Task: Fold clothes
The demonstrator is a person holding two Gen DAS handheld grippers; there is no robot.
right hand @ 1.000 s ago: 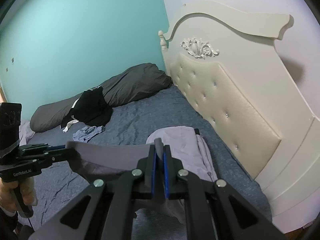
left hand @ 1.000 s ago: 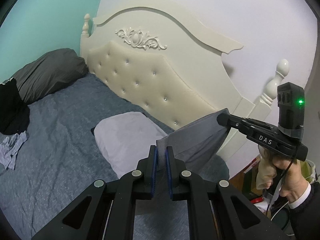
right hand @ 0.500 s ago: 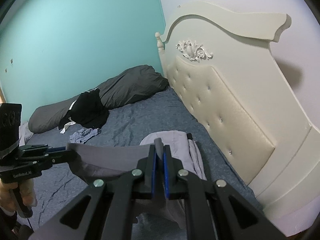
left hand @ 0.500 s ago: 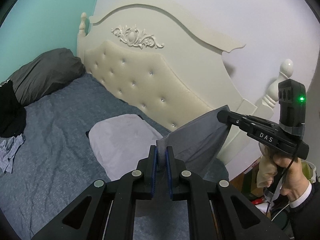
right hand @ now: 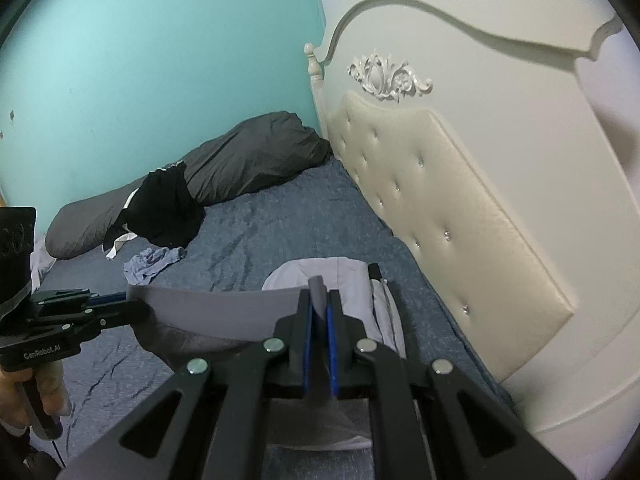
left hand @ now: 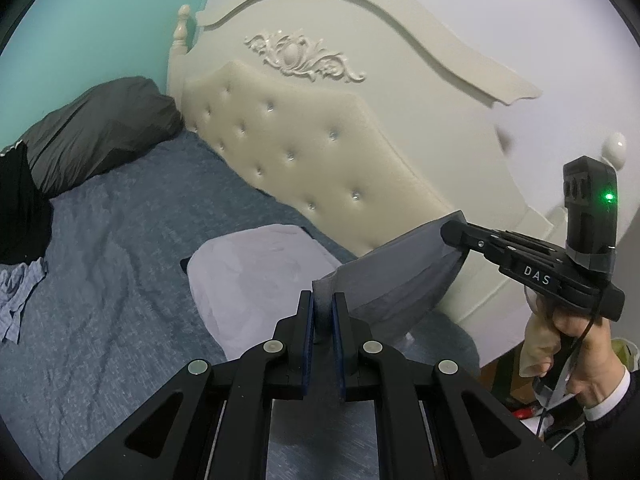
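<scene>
A grey garment (left hand: 396, 268) hangs in the air, stretched between both grippers above the bed. My left gripper (left hand: 323, 300) is shut on one top corner of it. My right gripper (right hand: 319, 300) is shut on the other top corner; it also shows in the left wrist view (left hand: 450, 234). The left gripper shows at the left of the right wrist view (right hand: 132, 306), with the garment (right hand: 216, 310) spanning between. A folded pale lilac garment (left hand: 256, 276) lies on the blue sheet below, near the headboard.
A cream tufted headboard (left hand: 320, 160) stands close behind. A dark grey pillow (right hand: 248, 164), a black garment (right hand: 168, 208) and a crumpled light blue garment (right hand: 150, 264) lie further along the bed (right hand: 280, 220). A teal wall (right hand: 160, 60) is beyond.
Both grippers have lifted the stretched grey garment slightly and shifted toward the headboard. The grips have not changed.
</scene>
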